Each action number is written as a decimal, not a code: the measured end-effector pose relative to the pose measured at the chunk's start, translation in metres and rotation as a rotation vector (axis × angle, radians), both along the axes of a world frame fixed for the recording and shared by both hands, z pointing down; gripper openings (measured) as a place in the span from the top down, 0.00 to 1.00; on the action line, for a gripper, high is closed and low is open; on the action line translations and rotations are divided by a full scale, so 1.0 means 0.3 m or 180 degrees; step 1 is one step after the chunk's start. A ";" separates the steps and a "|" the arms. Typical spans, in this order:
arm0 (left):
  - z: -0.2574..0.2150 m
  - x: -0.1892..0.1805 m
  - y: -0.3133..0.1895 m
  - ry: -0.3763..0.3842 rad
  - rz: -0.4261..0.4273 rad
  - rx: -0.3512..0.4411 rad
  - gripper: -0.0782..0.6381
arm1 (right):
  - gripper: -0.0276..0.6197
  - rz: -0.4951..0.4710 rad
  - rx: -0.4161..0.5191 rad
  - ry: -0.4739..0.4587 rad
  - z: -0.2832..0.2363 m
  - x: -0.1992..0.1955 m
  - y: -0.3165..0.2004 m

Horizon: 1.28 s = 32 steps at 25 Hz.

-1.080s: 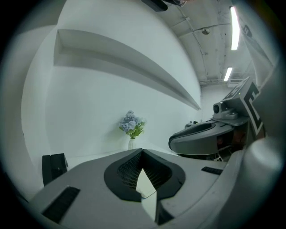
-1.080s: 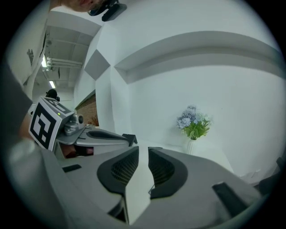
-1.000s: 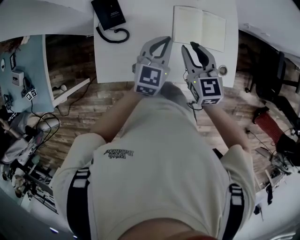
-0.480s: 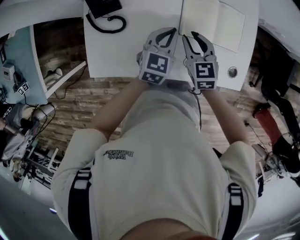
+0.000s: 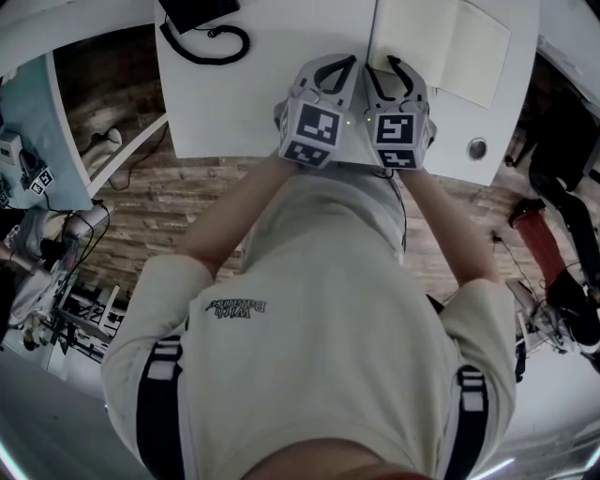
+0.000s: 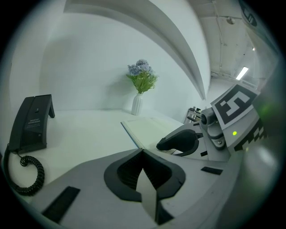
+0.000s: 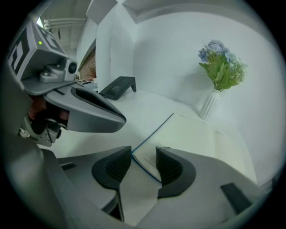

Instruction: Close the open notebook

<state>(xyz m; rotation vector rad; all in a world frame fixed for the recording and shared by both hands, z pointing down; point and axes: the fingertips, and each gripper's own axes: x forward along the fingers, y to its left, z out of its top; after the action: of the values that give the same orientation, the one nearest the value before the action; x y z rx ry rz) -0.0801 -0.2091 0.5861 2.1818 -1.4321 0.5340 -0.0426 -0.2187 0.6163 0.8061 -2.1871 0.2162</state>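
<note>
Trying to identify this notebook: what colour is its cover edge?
Blue; the notebook edge shows best in the right gripper view.

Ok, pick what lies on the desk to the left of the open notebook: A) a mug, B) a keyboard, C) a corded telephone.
C: the head view shows a black corded telephone on the white desk, left of the open notebook.

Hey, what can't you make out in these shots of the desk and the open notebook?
Phone: head view, top edge cuts off its far part.
Phone's label: left gripper view, print too small to read.
Notebook: head view, top edge cuts off its far side.
Floor: head view, mostly hidden by the person's torso.
</note>
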 end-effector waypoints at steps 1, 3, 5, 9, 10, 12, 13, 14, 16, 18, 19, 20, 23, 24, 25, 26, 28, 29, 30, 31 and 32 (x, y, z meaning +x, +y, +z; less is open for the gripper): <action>0.007 -0.004 -0.001 0.0004 0.0003 -0.0014 0.87 | 0.68 -0.0002 0.0011 0.0024 0.004 -0.001 0.000; 0.023 -0.011 -0.002 0.0009 0.0011 -0.0054 0.87 | 0.68 0.0002 0.0043 0.0060 0.011 -0.002 -0.002; 0.036 -0.016 -0.006 0.0000 0.0026 -0.0073 0.87 | 0.69 0.0033 0.0079 0.0057 0.012 -0.001 -0.004; 0.027 -0.011 -0.017 -0.0029 0.0083 -0.0061 0.87 | 0.88 0.0136 0.0039 -0.0121 -0.017 0.001 0.004; 0.016 -0.006 -0.018 -0.0036 0.0105 -0.0056 0.87 | 0.90 0.0157 0.0046 -0.0162 -0.035 0.002 0.006; -0.018 0.007 -0.021 -0.0039 0.0163 -0.0022 0.87 | 0.91 0.0242 0.0074 -0.0277 -0.089 0.011 0.004; -0.042 0.018 -0.027 -0.0031 0.0196 0.0019 0.87 | 0.91 0.0310 0.0096 -0.0354 -0.125 0.023 0.000; -0.071 0.032 -0.035 -0.0022 0.0232 0.0070 0.87 | 0.91 0.0384 0.0130 -0.0432 -0.166 0.038 -0.006; -0.136 0.067 -0.056 -0.0003 0.0316 0.0154 0.87 | 0.91 0.0537 0.0230 -0.0562 -0.254 0.084 -0.019; -0.199 0.110 -0.078 0.0042 0.0397 0.0220 0.87 | 0.91 0.0717 0.0338 -0.0652 -0.333 0.153 -0.029; -0.228 0.136 -0.089 0.0070 0.0440 0.0257 0.87 | 0.91 0.0822 0.0392 -0.0683 -0.366 0.197 -0.034; -0.254 0.167 -0.100 0.0095 0.0493 0.0296 0.87 | 0.91 0.0937 0.0445 -0.0703 -0.394 0.247 -0.038; -0.307 0.283 -0.126 0.0126 0.0727 0.0388 0.87 | 0.91 0.1349 0.0575 -0.0671 -0.436 0.434 -0.057; -0.311 0.326 -0.133 0.0126 0.0811 0.0402 0.87 | 0.90 0.1483 0.0612 -0.0634 -0.434 0.499 -0.069; -0.308 0.367 -0.138 0.0126 0.0891 0.0406 0.87 | 0.90 0.1601 0.0643 -0.0588 -0.425 0.561 -0.083; -0.299 0.408 -0.140 0.0125 0.0965 0.0398 0.87 | 0.90 0.1705 0.0659 -0.0534 -0.406 0.617 -0.097; -0.267 0.482 -0.142 0.0097 0.1102 0.0354 0.87 | 0.89 0.1870 0.0651 -0.0398 -0.346 0.714 -0.121; -0.246 0.515 -0.142 0.0062 0.1163 0.0325 0.87 | 0.89 0.1924 0.0640 -0.0319 -0.308 0.755 -0.133; -0.224 0.543 -0.144 0.0018 0.1214 0.0302 0.87 | 0.88 0.1965 0.0617 -0.0234 -0.265 0.791 -0.144; -0.203 0.566 -0.147 -0.0024 0.1253 0.0283 0.87 | 0.88 0.1998 0.0579 -0.0141 -0.219 0.825 -0.154; -0.184 0.585 -0.150 -0.0052 0.1278 0.0265 0.87 | 0.88 0.2023 0.0529 -0.0043 -0.172 0.854 -0.163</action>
<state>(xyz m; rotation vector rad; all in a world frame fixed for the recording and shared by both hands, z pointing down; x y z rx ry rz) 0.0954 -0.2541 0.5309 2.5530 -1.0389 0.6379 0.2137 -0.2675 0.5647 1.5839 -1.9141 0.3539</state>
